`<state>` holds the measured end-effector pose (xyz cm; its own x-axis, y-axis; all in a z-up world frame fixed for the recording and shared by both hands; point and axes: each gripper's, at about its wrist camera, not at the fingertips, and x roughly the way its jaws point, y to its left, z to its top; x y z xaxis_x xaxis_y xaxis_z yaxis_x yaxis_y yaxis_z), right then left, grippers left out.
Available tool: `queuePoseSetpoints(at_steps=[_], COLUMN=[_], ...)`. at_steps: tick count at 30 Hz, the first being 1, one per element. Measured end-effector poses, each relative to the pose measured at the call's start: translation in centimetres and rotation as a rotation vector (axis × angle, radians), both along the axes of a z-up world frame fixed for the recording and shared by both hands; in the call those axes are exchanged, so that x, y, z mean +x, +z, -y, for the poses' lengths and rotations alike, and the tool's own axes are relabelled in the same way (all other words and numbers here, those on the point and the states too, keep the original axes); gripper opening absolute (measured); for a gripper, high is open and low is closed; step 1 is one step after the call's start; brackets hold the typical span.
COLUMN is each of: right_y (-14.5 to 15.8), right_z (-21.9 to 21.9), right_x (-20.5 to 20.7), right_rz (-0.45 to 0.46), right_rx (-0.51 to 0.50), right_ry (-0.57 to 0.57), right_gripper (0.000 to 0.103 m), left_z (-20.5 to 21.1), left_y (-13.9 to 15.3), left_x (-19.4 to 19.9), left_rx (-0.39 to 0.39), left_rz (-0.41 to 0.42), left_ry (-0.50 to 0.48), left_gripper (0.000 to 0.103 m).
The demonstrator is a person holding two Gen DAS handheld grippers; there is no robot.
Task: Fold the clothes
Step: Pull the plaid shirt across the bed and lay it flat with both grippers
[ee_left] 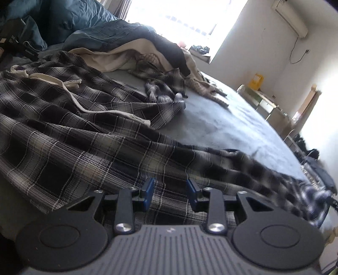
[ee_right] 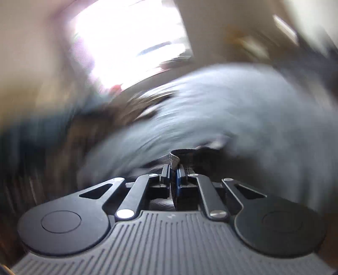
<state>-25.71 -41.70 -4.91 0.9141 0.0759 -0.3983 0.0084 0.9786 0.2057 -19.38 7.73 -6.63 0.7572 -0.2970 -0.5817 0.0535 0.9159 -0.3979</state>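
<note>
Bright window in the far wall, overexposed. White wall to its right carries an air conditioner with a hanging cable. Low furniture stands along that wall beside the bed.

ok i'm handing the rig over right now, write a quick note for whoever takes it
Left gripper: open, holding nothing, just above the plaid shirt.
Right gripper: shut on a fold of dark woven fabric. That view is badly blurred, so I cannot tell which garment it is.
Things: the plaid shirt lies spread and rumpled on the grey bed; a heap of other clothes sits at the far side.
Done: no neat fold visible yet.
Left: flatten and fold the shirt, then work through the heap.
</note>
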Motion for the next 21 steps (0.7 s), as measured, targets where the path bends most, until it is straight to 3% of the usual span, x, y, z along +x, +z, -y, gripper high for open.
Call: queuePoseSetpoints(at_steps=[2,4,8,14,19,21], right_y=[-0.6,-2.4,-3.8,-1.8,-3.5,-3.6], right_z=[-6.1,-9.2,-10.2,-4.3,4.2,7.7], right_x=[1.1,1.5,1.4,-1.2,-2.6,-3.9], right_rz=[-0.03,-0.062,-0.1,-0.095,-0.21,-0.2], right_rx=[-0.338,-0.547,-0.694,-0.565,-0.203,0.017], right_ry=[0.151,0.259,0.305,0.088,-0.24,-0.297], right_gripper=[0.004,0.004,0.004,0.004,0.007,0.022], left_z=[0.3,0.9,2.2,4.8,7.7,8.7], left_y=[0.1,0.2,0.6,1.5,1.7,1.5], left_x=[0.2,0.4,0.7,1.2,1.9,2.2], left_rx=[0.006,0.02,0.044,0.088,0.131,0.15], left_rz=[-0.012,-0.016,-0.026,-0.001,0.02,0.014], left_ry=[0.005,0.006,-0.01,-0.068,-0.14,-0.159], left_gripper=[0.034,0.034,0.034,0.034,0.035,0.035])
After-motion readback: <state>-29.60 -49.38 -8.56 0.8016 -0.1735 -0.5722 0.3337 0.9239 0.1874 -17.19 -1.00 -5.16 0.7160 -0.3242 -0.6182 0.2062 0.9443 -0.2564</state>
